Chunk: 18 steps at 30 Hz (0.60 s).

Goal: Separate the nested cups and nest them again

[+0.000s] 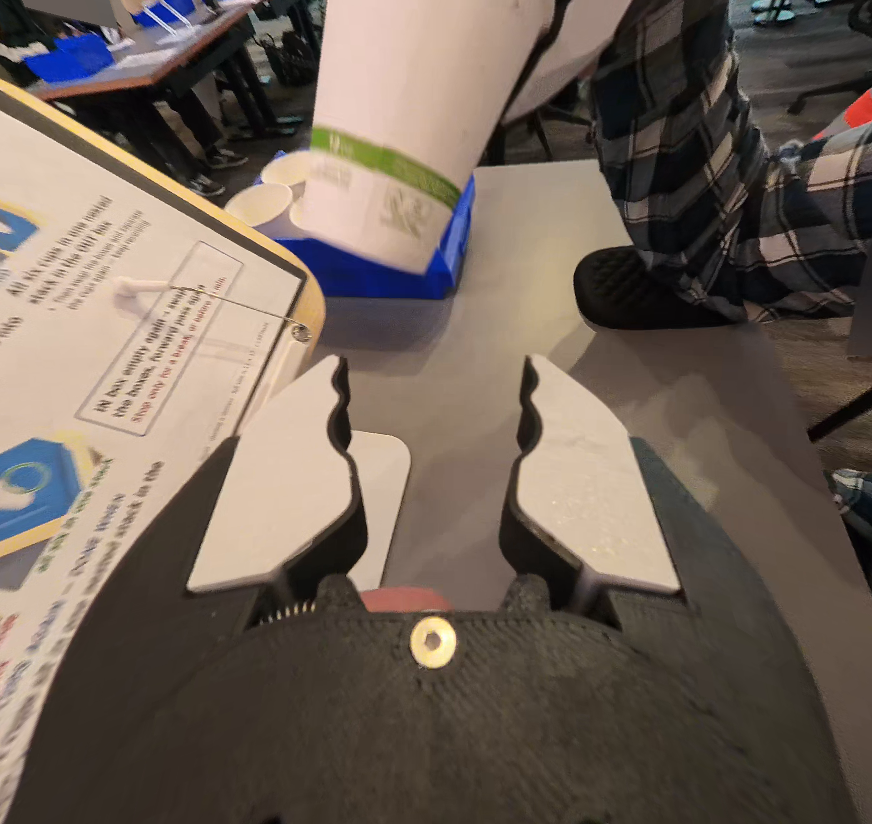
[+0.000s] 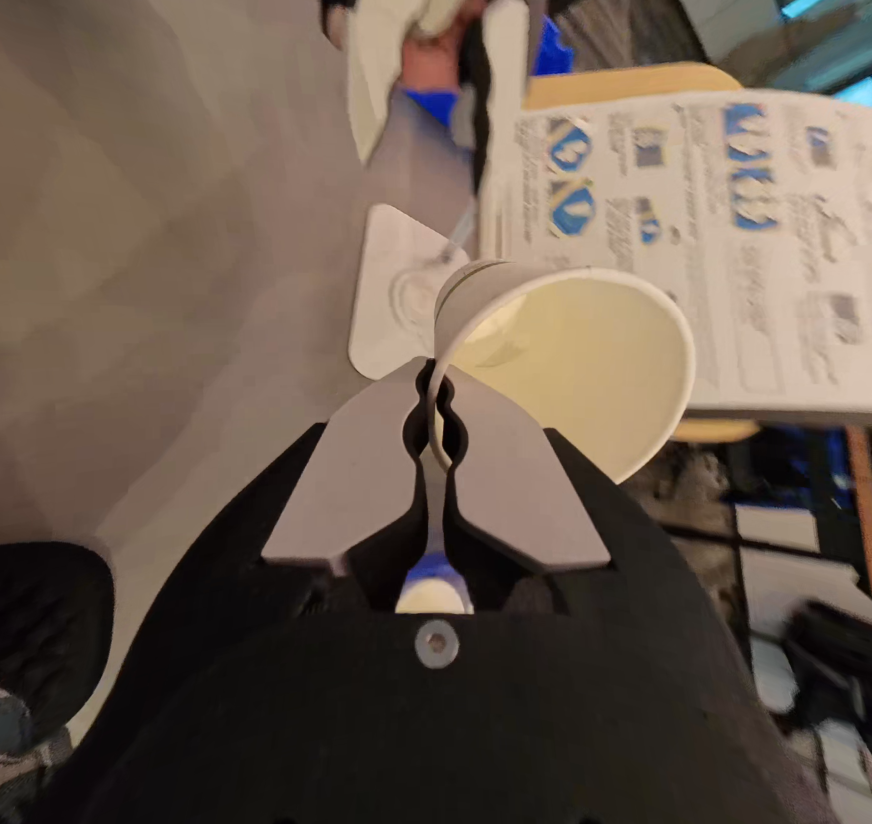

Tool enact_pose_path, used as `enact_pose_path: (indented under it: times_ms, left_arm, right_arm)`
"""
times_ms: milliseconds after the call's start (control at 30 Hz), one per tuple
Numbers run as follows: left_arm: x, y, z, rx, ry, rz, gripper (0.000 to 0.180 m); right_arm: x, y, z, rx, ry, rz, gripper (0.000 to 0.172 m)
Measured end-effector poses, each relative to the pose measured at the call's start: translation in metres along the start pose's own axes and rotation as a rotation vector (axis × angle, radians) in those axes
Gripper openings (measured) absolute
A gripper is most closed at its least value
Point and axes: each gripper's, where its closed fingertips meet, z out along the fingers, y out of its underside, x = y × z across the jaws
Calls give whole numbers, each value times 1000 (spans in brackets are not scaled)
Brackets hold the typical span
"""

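Note:
My right gripper [image 2: 436, 367] is shut on the rim of a white paper cup [image 2: 590, 353] and holds it tilted above the grey table [image 2: 165, 235], with its mouth toward the camera. The same cup, with a green band near its base, hangs in the left wrist view [image 1: 415, 94] in front of a blue bin [image 1: 377, 273]. Other white cups [image 1: 264, 202] stand in the bin. My left gripper [image 1: 434, 362] is open and empty, low over the table [image 1: 519, 259], short of the bin. It also shows blurred at the top of the right wrist view [image 2: 424, 70].
An instruction sheet on a wooden board [image 1: 141, 306] lies left of my left gripper and shows in the right wrist view [image 2: 684, 235]. A white card [image 2: 391, 282] lies on the table. A person in plaid clothing [image 1: 684, 141] is at the table's right edge. Across from one pair of fingers to the other is roughly 12 cm.

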Motion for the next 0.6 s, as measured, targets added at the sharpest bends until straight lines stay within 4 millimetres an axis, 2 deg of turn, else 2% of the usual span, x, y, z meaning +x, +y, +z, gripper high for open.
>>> enact_pose_path:
  times_ms: [133, 200, 367, 600]
  left_arm:
    - [-5, -10, -26, 30, -49, 46, 18]
    - [0, -12, -37, 27, -35, 67, 0]
    - [1, -14, -53, -1, -88, 124, 0]
    - [-3, -14, -61, -13, -128, 137, 0]
  right_arm:
    - [26, 34, -41, -98, 183, 89, 1]
    - [34, 54, -58, -170, 261, 139, 1]
    - [43, 109, -88, -423, 387, 275, 1]
    - [39, 168, -102, -608, 389, 458, 1]
